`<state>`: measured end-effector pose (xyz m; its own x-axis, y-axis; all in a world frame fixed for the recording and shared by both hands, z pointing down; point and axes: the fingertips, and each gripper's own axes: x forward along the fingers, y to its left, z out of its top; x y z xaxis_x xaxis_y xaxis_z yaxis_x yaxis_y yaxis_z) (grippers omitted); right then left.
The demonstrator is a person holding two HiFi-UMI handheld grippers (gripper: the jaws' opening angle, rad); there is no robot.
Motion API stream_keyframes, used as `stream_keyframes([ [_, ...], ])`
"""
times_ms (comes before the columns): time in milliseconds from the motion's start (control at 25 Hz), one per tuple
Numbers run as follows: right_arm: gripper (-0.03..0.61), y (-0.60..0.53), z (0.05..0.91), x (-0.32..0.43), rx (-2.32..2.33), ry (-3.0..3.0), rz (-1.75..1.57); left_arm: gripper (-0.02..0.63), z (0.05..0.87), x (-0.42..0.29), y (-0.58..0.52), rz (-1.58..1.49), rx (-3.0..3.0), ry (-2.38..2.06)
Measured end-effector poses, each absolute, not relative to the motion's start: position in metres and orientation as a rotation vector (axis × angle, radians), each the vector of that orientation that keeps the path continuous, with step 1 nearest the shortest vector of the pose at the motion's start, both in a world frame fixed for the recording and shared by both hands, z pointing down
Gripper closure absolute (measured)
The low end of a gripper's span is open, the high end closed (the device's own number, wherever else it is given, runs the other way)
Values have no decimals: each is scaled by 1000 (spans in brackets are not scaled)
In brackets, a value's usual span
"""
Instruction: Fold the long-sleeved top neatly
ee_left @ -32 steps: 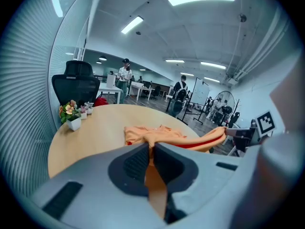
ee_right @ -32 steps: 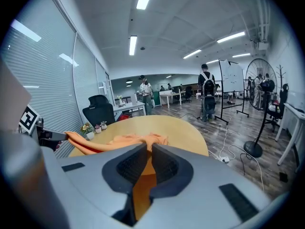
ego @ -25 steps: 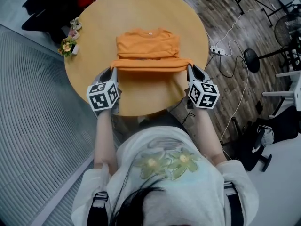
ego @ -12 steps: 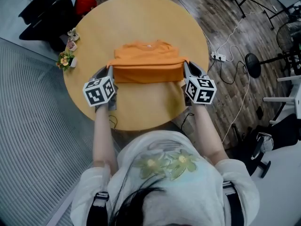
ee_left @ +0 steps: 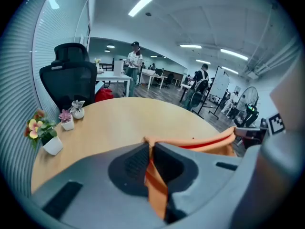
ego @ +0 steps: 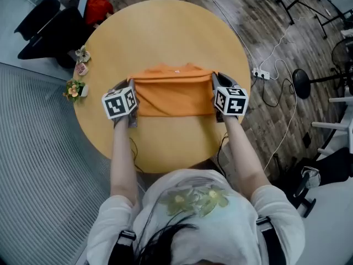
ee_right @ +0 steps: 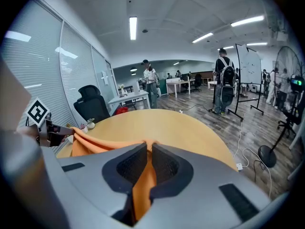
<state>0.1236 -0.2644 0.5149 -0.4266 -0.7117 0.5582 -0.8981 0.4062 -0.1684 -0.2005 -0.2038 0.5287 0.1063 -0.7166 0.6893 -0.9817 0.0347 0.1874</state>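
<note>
Top (ego: pixel 174 93): on the table (ego: pixel 165 32), at its middle
Left gripper (ego: pixel 128 84): on the top's left corner
Right gripper (ego: pixel 216 80): on its right corner
Flower pots (ego: pixel 74 89): at the table's left rim; left of the left gripper

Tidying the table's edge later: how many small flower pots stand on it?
3, in a row at the left edge of the table: yellow-flowered pot nearest, pink-flowered pot in the middle, pale-flowered pot farthest. None seems hidden.

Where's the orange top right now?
In the head view, the orange top lies at the middle of the round table, clamped at its ends by the left gripper and right gripper.
</note>
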Motion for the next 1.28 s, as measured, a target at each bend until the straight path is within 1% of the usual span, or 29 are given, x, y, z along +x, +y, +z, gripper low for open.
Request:
stream_keyframes([
  [360, 535, -320, 585, 116, 1315, -2172, 707, 586, 586, -212, -253, 620, 1662, -1623],
  [800, 535, -343, 649, 113, 1263, -2105, 758, 585, 650, -221, -279, 745, 1559, -1606],
  [1120, 535, -342, 657, 113, 1261, -2138, 732, 584, 658, -221, -287, 793, 1553, -1653],
  [1240, 535, -341, 654, 109, 1215, -2162, 799, 584, 655, -217, -288, 759, 1559, -1625],
  [1280, 529, -341, 649, 109, 1201, -2178, 842, 568, 652, -215, -288, 726, 1560, -1612],
])
